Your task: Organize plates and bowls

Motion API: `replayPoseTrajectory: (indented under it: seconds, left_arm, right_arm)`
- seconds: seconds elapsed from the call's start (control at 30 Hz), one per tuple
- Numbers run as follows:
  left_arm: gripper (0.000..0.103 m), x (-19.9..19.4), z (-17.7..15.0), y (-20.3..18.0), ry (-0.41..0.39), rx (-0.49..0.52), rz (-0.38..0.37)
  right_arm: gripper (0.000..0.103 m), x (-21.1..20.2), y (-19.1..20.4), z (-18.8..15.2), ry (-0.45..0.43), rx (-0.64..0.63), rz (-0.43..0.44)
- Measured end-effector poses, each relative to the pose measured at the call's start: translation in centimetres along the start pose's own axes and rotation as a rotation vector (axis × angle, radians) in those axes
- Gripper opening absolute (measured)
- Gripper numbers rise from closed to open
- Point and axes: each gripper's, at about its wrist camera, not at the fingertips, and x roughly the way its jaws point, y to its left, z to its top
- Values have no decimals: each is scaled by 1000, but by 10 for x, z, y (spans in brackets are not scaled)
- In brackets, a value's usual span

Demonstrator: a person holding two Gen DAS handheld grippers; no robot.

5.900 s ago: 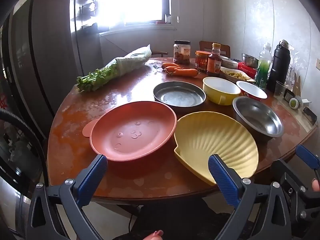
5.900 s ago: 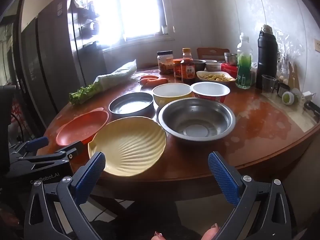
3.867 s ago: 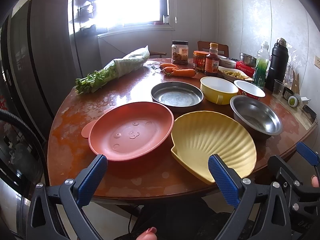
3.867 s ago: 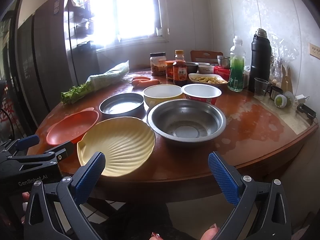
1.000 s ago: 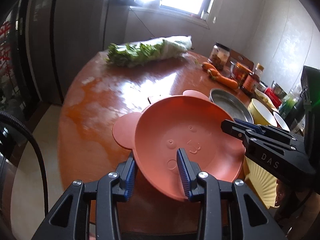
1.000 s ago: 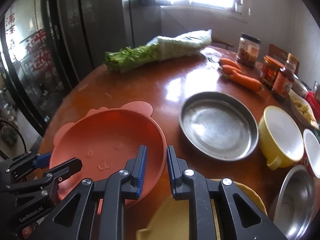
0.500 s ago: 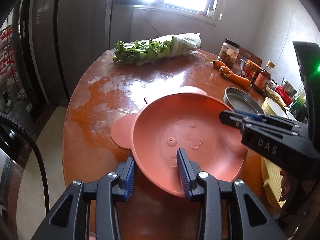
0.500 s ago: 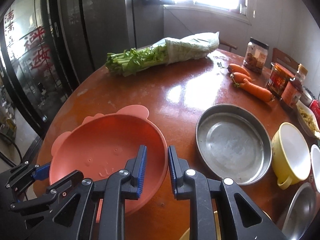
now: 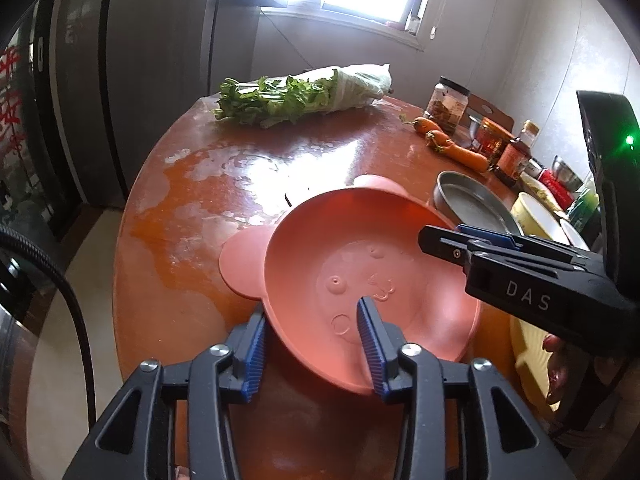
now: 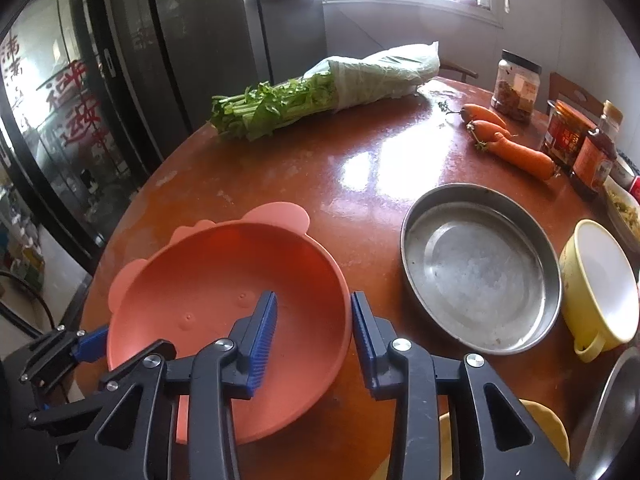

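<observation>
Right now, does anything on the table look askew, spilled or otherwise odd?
The orange bear-eared plate looks tilted, its near edge overhanging the table edge. Both the left gripper and right gripper straddle its rim with jaws opening. Pale worn patches mark the tabletop. Nothing looks spilled.

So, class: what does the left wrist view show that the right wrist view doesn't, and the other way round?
Left only: the right claw side-on, lettered DAS, a hand beneath. Right only: the left claw side-on, and the yellow bowl with its handle. Both: the pink plate, each claw's jaws opening astride its rim; also greens, carrots, steel pan.
</observation>
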Motion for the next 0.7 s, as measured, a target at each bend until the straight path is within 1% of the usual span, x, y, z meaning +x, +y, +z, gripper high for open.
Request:
replayPoseTrajectory:
  seconds: [0.03, 0.1, 0.17, 0.43, 0.7]
  left_arm:
    - [49, -1, 0, 0, -5, 0, 8]
    - [53, -4, 0, 0, -18, -3, 12]
    - [55, -7, 1, 1, -27, -7, 20]
    - [57, -33, 4, 2, -98, -9, 48]
    - [59, -56, 0, -20, -145, 44, 25]
  right_arm:
    - [41, -2, 0, 0, -5, -3, -1]
    - [48, -8, -1, -1, -17, 7, 7]
    - [51, -13, -3, -1, -32, 12, 17]
    - [53, -48, -10, -7, -94, 45, 25]
    - [54, -95, -17, -21, -170, 59, 23]
